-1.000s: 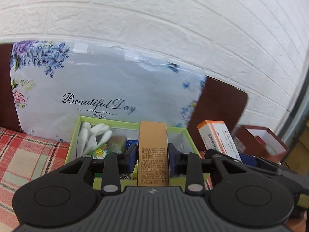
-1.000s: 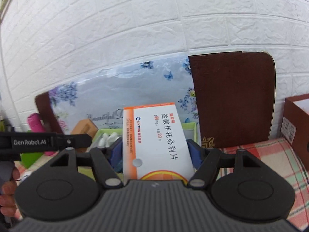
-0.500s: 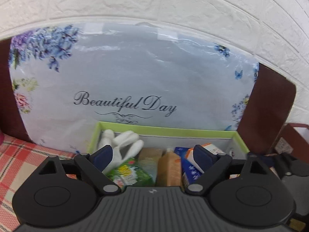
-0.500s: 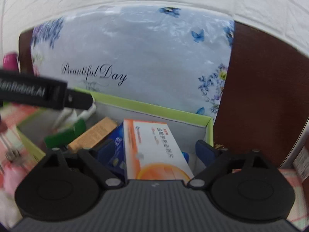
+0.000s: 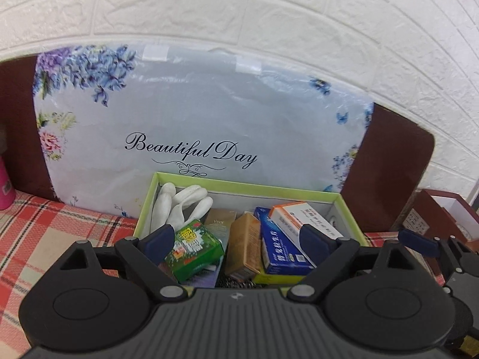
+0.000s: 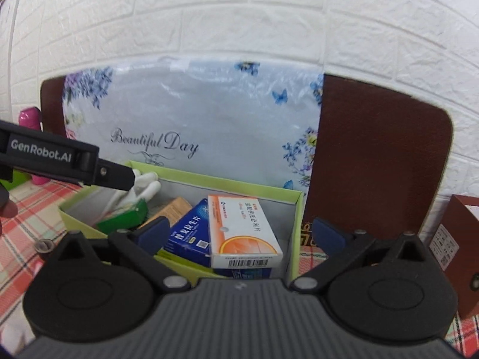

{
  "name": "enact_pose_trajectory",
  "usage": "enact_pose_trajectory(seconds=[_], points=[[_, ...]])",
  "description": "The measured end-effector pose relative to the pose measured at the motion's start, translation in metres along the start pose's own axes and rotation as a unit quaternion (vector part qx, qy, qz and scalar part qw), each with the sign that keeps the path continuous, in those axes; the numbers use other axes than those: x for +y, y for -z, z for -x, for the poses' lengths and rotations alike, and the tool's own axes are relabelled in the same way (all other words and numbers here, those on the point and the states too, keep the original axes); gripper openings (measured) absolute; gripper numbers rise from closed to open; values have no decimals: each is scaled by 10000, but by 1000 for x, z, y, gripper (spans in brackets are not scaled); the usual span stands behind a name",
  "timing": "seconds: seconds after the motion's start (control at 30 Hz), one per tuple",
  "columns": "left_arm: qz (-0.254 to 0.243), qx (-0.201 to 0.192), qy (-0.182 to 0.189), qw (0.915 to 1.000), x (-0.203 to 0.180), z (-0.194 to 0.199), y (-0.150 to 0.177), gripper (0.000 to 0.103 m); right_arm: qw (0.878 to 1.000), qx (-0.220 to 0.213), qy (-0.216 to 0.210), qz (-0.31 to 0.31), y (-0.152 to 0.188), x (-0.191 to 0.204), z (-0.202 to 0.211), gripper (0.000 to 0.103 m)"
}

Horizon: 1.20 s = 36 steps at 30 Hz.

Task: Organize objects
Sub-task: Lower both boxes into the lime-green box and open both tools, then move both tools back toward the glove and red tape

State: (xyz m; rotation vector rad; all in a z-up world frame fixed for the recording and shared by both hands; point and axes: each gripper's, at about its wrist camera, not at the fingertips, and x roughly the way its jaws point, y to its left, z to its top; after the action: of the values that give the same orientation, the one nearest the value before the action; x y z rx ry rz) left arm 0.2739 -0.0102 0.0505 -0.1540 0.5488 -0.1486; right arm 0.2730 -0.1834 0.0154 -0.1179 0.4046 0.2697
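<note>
A green-rimmed open box [image 5: 245, 186] [image 6: 227, 183] holds white gloves [image 5: 182, 203], a green packet [image 5: 196, 246], a brown carton [image 5: 244, 246] [image 6: 173, 206], a blue box [image 5: 278, 246] [image 6: 191, 233] and an orange-and-white medicine box [image 5: 302, 218] [image 6: 239, 230]. My left gripper [image 5: 236, 236] is open and empty, just in front of the box. My right gripper [image 6: 239, 230] is open and empty, also in front of it, with the medicine box lying beyond the jaws. The left gripper's body [image 6: 60, 161] shows in the right wrist view.
A floral "Beautiful Day" board [image 5: 194, 113] and a dark brown panel [image 6: 374, 161] lean on the white brick wall behind the box. A red-brown carton [image 6: 461, 239] stands right. A pink bottle [image 5: 4, 185] stands left. The cloth [image 5: 45, 227] is red plaid.
Both grippers opened and let go: the brown carton and the orange-and-white medicine box now lie in the green box. Both grippers have drawn back from it.
</note>
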Motion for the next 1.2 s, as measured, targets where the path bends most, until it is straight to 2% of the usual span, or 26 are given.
enact_pose_trajectory(seconds=[0.3,0.53,0.87,1.2], points=[[-278,-58,-21,9996,-25,66,35,93,9997,-224,-113,-60,20,9,83,103],[-408,80,3,9991,-35,96,77,93,9994,-141,-136,-293,49,13,128,103],[-350,379,-203,9985,-27,109,115,93,9983,135,-49,-566,88,18,154,103],[-256,662,-333,9969,-15,107,133,93,9966,436,-80,-694,107,22,154,103]])
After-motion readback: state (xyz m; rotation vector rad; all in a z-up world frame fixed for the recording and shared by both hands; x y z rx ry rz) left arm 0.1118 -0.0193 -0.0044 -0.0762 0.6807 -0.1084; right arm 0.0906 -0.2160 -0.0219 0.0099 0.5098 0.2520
